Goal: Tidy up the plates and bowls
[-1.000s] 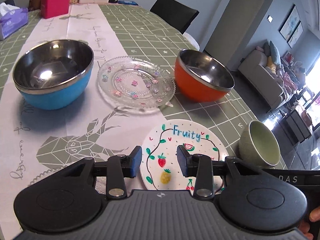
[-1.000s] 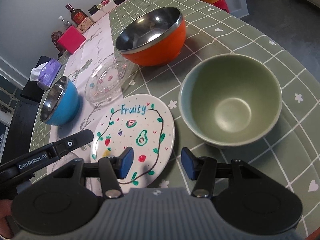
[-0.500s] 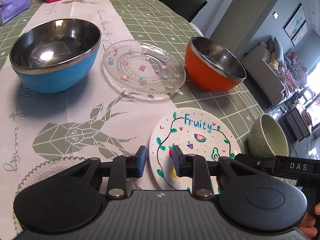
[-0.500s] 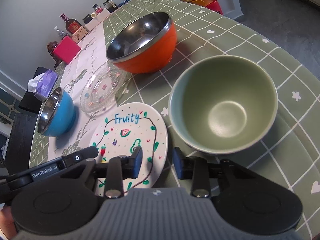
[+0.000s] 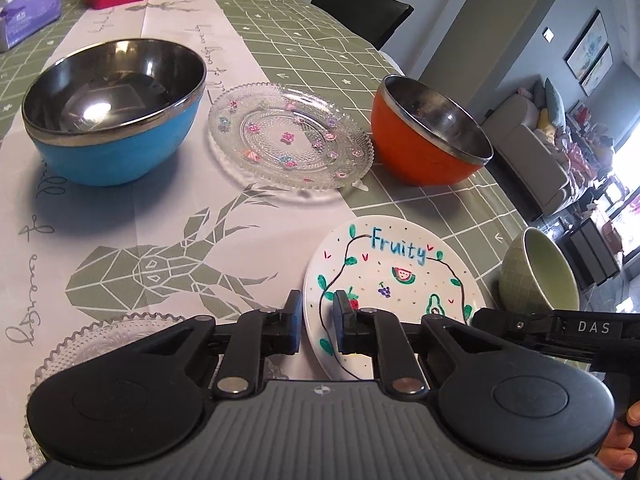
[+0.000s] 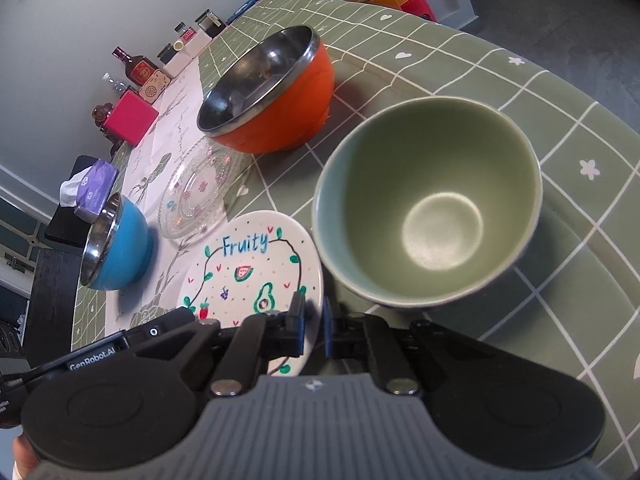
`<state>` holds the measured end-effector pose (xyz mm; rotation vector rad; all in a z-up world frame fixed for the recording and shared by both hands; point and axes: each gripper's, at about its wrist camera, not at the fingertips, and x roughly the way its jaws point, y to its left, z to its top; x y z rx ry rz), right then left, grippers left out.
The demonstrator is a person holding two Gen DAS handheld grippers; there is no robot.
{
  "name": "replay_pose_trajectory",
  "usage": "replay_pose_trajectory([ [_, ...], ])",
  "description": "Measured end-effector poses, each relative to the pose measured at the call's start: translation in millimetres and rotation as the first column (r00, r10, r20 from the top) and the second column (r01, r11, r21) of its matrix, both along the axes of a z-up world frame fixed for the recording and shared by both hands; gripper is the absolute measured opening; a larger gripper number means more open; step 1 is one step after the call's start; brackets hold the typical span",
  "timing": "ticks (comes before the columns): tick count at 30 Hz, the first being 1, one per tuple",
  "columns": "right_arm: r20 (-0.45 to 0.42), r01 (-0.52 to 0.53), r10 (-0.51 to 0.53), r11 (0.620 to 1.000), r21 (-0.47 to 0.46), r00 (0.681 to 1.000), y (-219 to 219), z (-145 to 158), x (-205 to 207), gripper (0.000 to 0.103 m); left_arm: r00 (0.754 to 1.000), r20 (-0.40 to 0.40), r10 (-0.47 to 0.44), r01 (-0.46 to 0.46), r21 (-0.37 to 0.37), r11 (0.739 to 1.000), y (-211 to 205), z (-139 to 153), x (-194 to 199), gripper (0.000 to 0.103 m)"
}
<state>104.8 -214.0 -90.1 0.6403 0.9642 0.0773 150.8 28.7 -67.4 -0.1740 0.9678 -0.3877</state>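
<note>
Left hand-held gripper [image 5: 316, 322]: jaws just closed in, narrow, straddling the near-left rim of the white "Fruity" plate [image 5: 394, 276]; contact unclear. Relative to that plate: clear glass plate [image 5: 290, 136] behind it; blue bowl [image 5: 114, 110] behind-left; orange bowl [image 5: 428, 136] behind-right; green bowl [image 5: 538, 276] just right; second glass plate [image 5: 100, 340] left. All on the counter [image 5: 160, 240].

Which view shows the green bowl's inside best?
Right wrist: the green bowl sits close and large, its empty interior and whole rim visible. Left wrist catches the bowl only small at the right edge, seen side-on.
</note>
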Motion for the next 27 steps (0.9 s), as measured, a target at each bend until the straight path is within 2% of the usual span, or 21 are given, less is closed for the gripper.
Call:
replay_pose_trajectory([
  [14, 0.037, -0.021, 0.022, 0.999, -0.024, 0.999, 2, 8, -3, 0.007, 0.999, 0.050, 0.014, -0.016, 0.034, 0.999, -3, 14, -10, 0.016],
  [22, 0.068, -0.036, 0.035, 0.999, 0.003, 0.997, 2, 15, -6, 0.007, 0.997, 0.054, 0.047, -0.048, 0.019, 0.999, 4, 29, -23, 0.016],
  [27, 0.082, -0.070, 0.067, 0.997, 0.031, 0.994, 10, 19, -7, 0.007, 0.994, 0.059, 0.089, -0.091, 0.035, 0.995, 13, 42, -32, 0.016],
])
